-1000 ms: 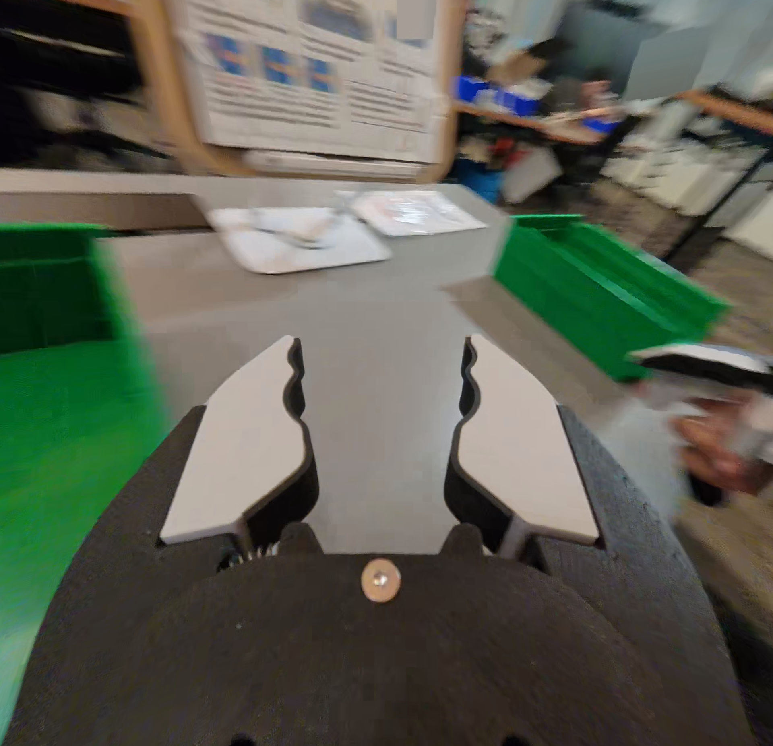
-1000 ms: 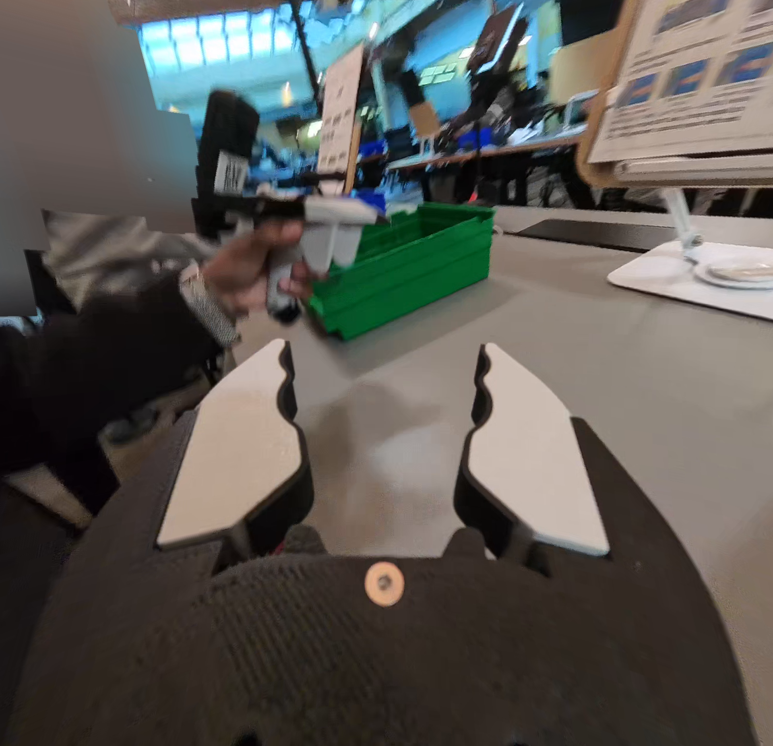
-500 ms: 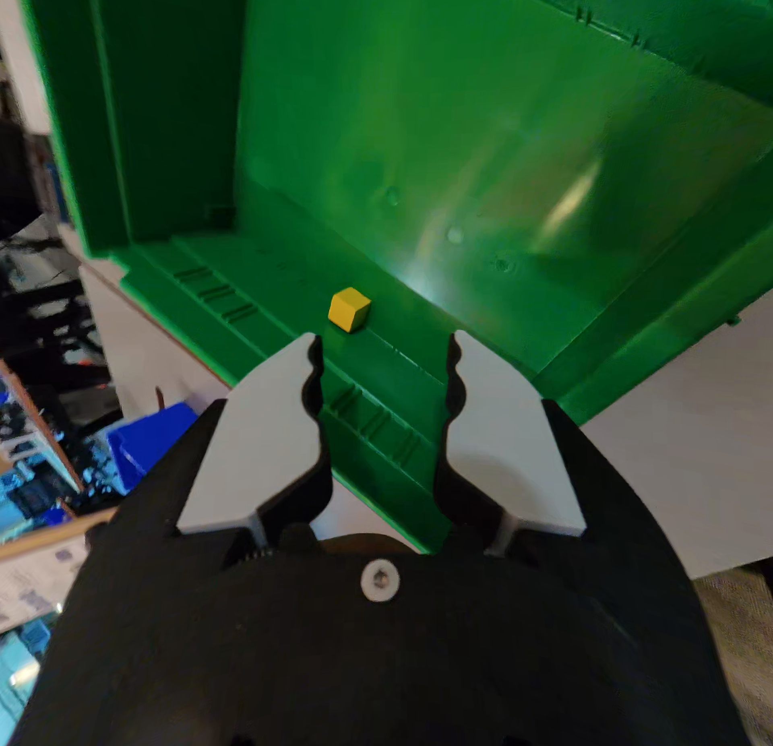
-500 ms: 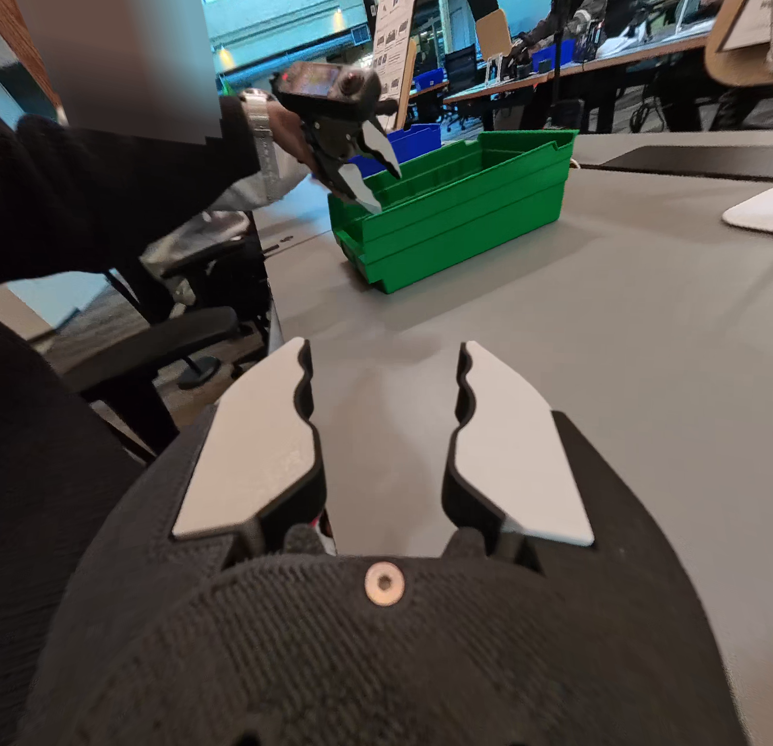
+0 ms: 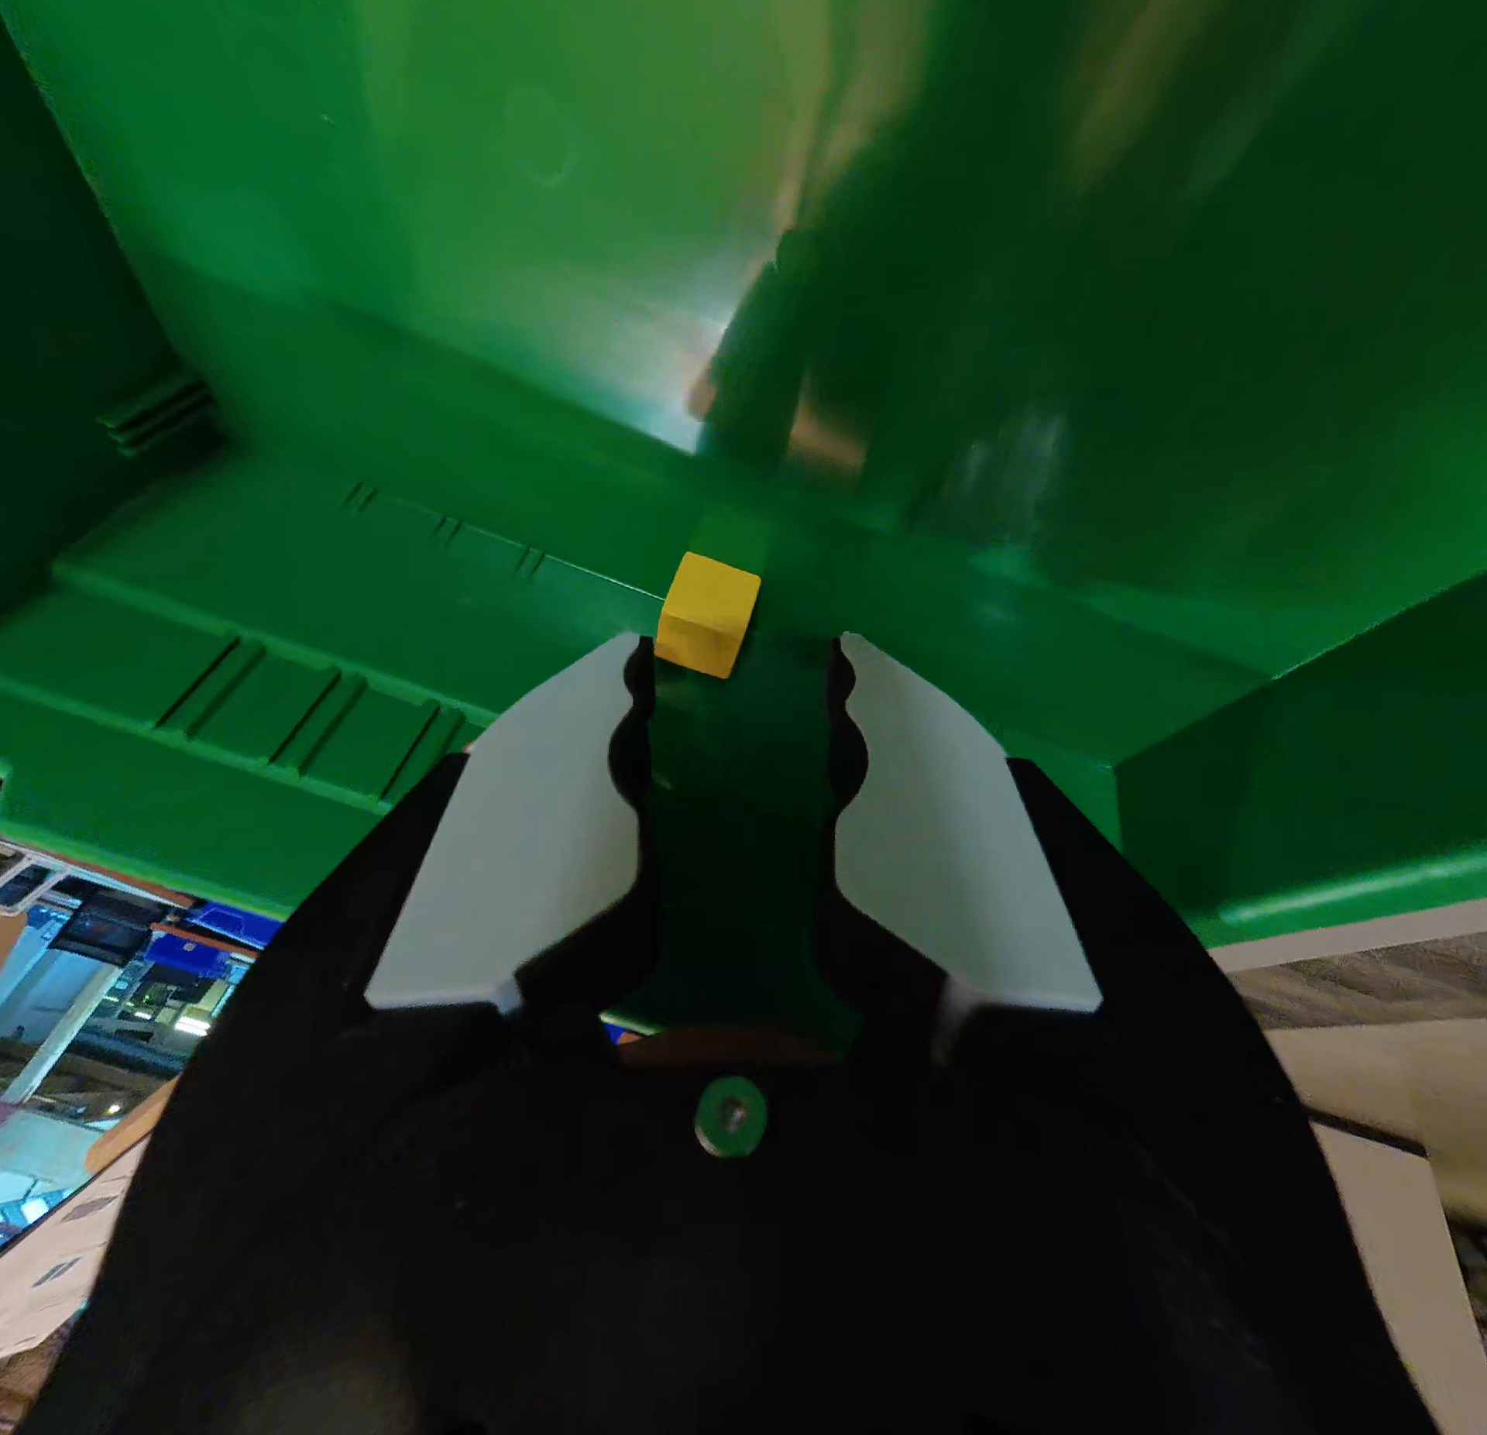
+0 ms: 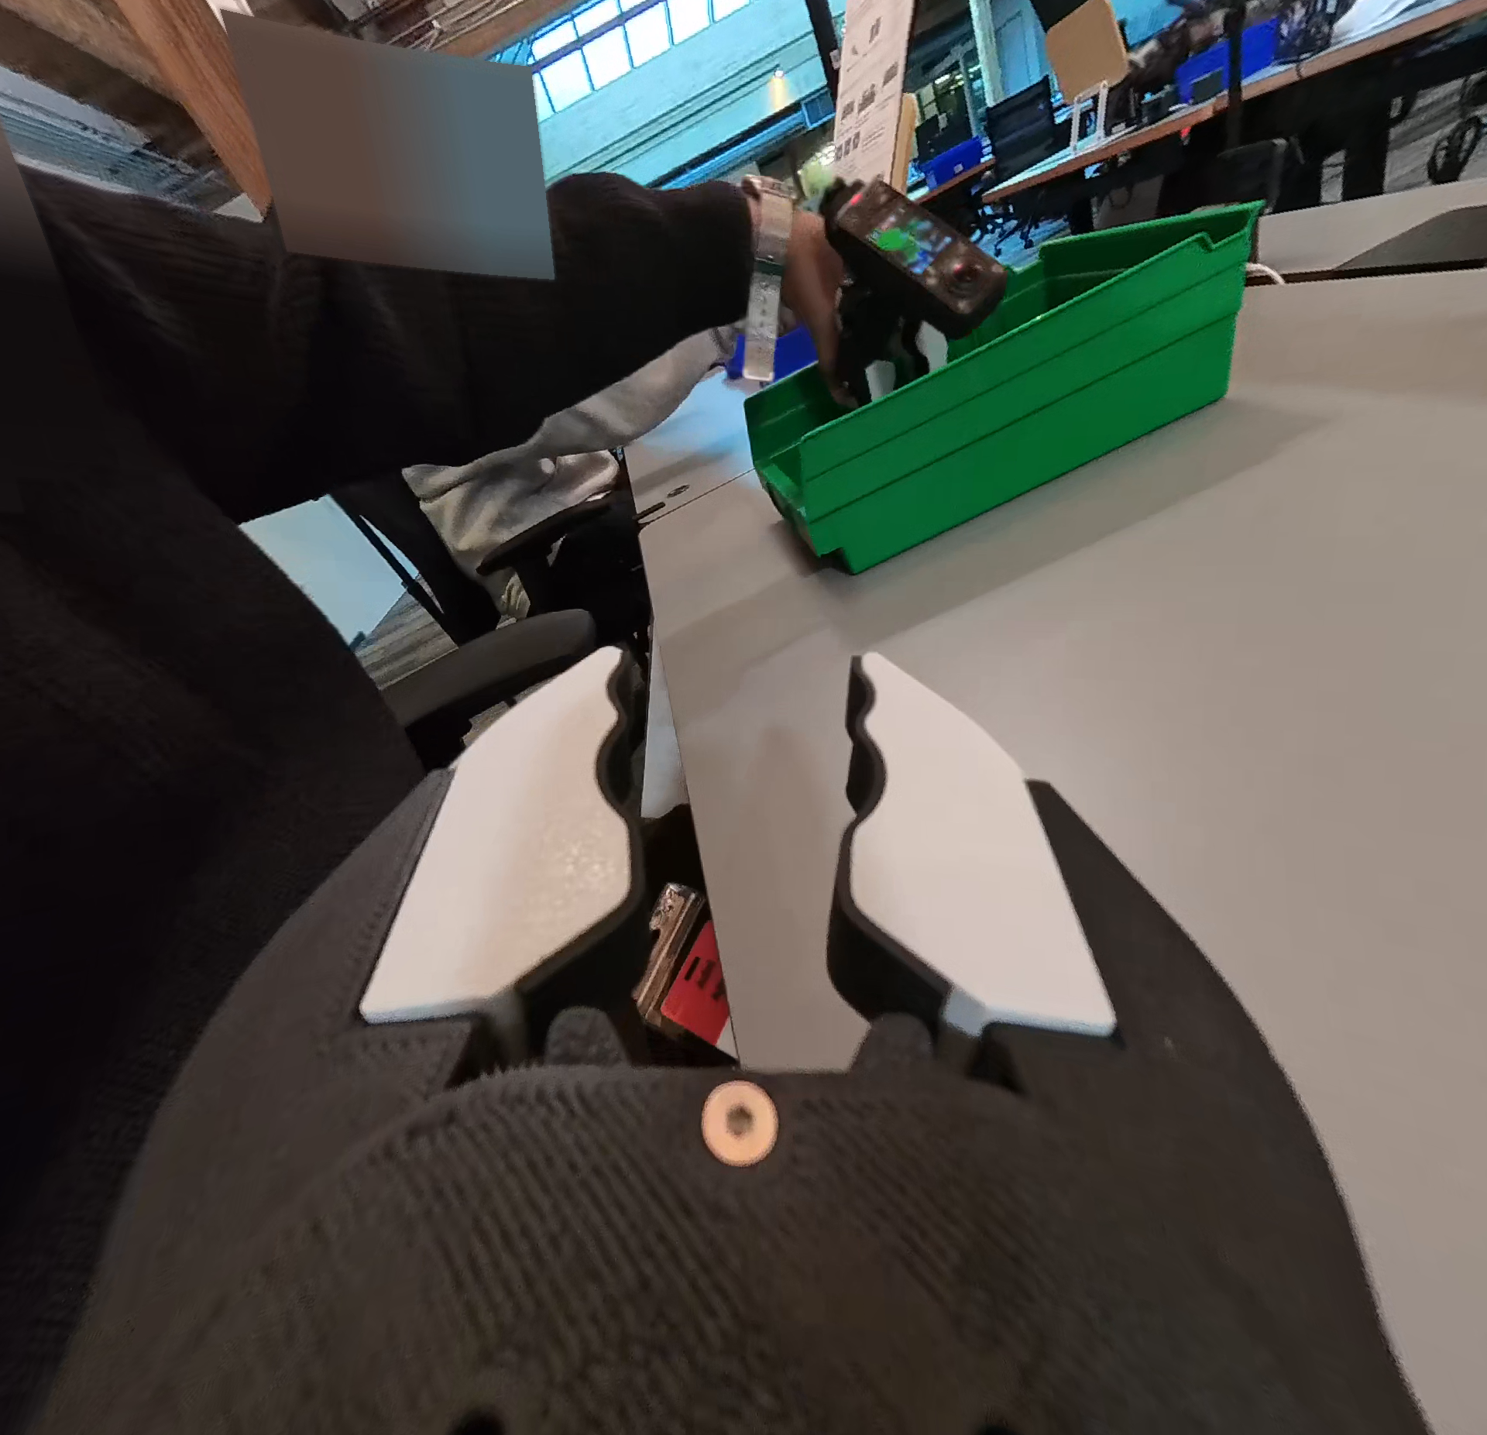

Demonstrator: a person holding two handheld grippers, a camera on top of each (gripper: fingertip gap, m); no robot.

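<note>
A small yellow cube (image 5: 706, 614) lies on the floor of a green plastic bin (image 5: 499, 286), close to its near wall. My left gripper (image 5: 739, 646) is open inside the bin, its fingertips just short of the cube, which sits nearer the left finger. In the right wrist view the same green bin (image 6: 1038, 423) stands on the grey table (image 6: 1207, 672), and the left gripper (image 6: 885, 326), held by a hand in a black sleeve, dips into its near end. My right gripper (image 6: 736, 668) is open and empty, low over the table's left edge.
The table edge (image 6: 668, 745) runs between the right gripper's fingers. A black office chair (image 6: 499, 664) stands left of the table. A person's black sleeve (image 6: 322, 334) crosses the upper left. Other tables with blue bins (image 6: 1223, 53) stand far behind.
My left gripper swung from over the table to the bin and has pushed down into it, closing in on the yellow cube. My right gripper drifted left to the table edge.
</note>
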